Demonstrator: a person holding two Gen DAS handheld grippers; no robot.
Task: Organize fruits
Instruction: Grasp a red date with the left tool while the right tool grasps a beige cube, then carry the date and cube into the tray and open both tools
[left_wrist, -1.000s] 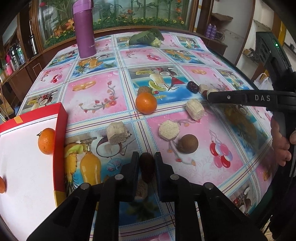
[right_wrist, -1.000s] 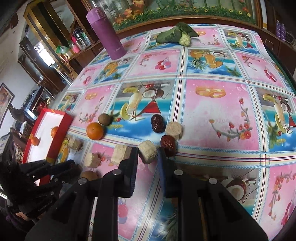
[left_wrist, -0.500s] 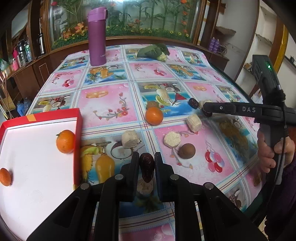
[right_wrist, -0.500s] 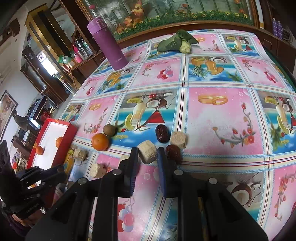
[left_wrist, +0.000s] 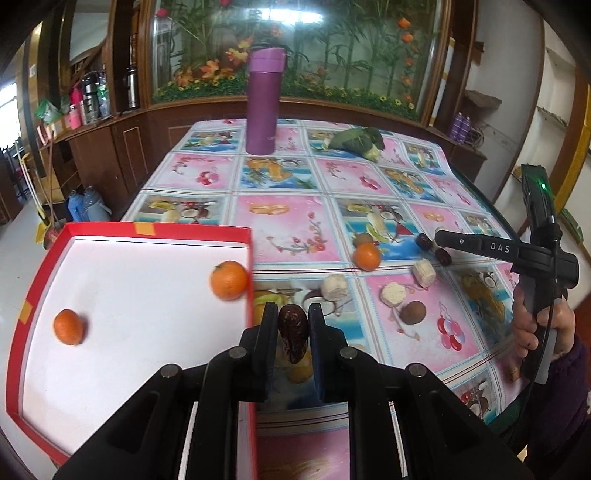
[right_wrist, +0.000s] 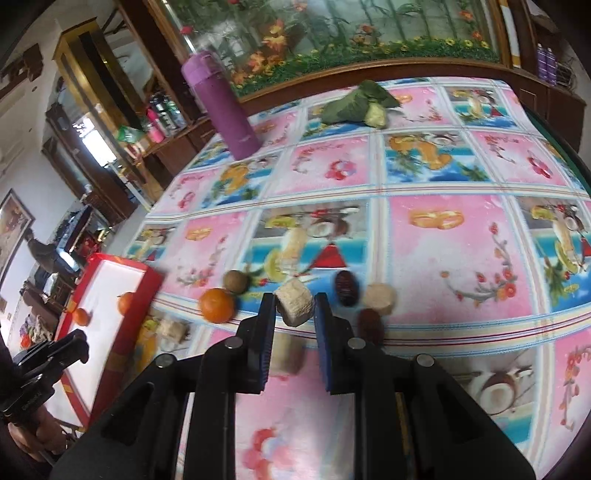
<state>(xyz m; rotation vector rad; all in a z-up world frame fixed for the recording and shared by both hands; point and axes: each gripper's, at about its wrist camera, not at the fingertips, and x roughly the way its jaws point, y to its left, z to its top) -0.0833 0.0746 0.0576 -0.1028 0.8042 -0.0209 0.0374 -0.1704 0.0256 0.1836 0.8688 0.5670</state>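
Transport is in hand: a date (left_wrist: 292, 334) is clamped in the left gripper (left_wrist: 291, 325) beside the tray (left_wrist: 249, 295). A cube (right_wrist: 294, 307) is bracketed, ungripped, by the right gripper (right_wrist: 294, 314); release over the tray is needed next.

A dark red, wrinkled date (left_wrist: 293, 334) hangs upright, pinched between black fingers beside the red-rimmed white tray (left_wrist: 147, 234). Two oranges lie in the tray: one (left_wrist: 229, 280) against its right wall, another (left_wrist: 68, 326) near the left edge. On the patterned tablecloth (right_wrist: 458, 236), a third orange (right_wrist: 217, 305) touches a brown round fruit (right_wrist: 236, 281). Two more dates (right_wrist: 346, 288) (right_wrist: 371, 322) lie close together just beside a pale cut chunk (right_wrist: 378, 298). Another pale chunk (right_wrist: 294, 307) sits tilted between open fingers. Further chunks (left_wrist: 334, 288) (left_wrist: 393, 294) (left_wrist: 424, 272) and a second brown fruit (left_wrist: 413, 312) are scattered nearby.
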